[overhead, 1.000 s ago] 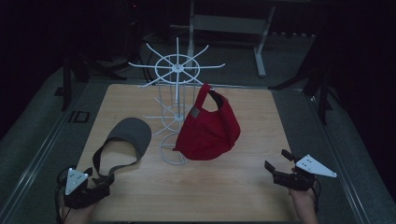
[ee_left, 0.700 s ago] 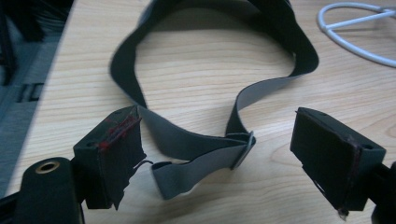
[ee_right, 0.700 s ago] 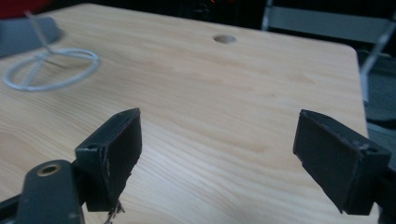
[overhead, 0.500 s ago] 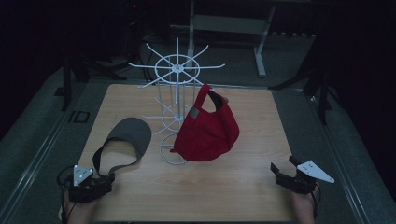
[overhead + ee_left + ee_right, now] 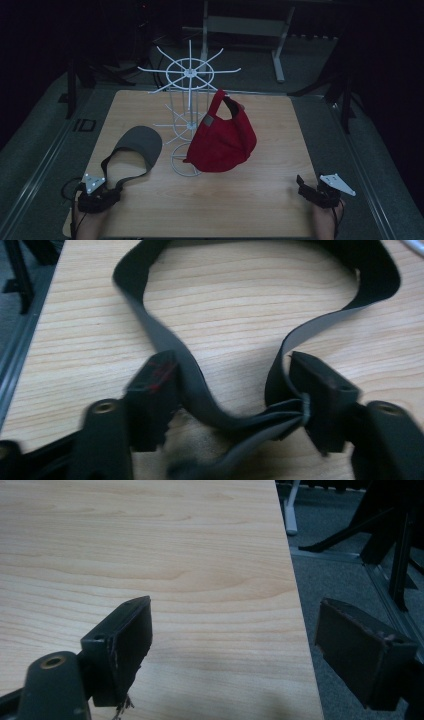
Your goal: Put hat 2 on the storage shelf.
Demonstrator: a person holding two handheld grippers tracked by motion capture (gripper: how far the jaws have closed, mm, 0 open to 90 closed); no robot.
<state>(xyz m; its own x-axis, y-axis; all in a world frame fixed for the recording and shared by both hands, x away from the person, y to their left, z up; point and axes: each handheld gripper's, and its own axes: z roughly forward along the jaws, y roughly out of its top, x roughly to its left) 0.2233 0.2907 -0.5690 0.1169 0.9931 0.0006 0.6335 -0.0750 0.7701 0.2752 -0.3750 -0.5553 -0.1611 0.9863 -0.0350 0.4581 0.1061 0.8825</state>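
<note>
Centrally on the pale wooden table [image 5: 260, 200] stands one white wire hat rack [image 5: 189, 100], a single red cap [image 5: 222, 140] hanging against it. One grey visor with a black strap [image 5: 135, 150] lies left of it. The left gripper [image 5: 235, 390] gapes around that strap's rear loop; the right gripper [image 5: 235, 645] is spread wide at the table's right edge, holding nothing.

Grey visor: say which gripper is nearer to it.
Left. The left gripper sits at the grey visor's strap, which loops between its open jaws. The right gripper is at the table's far right edge, past the red cap.
</note>
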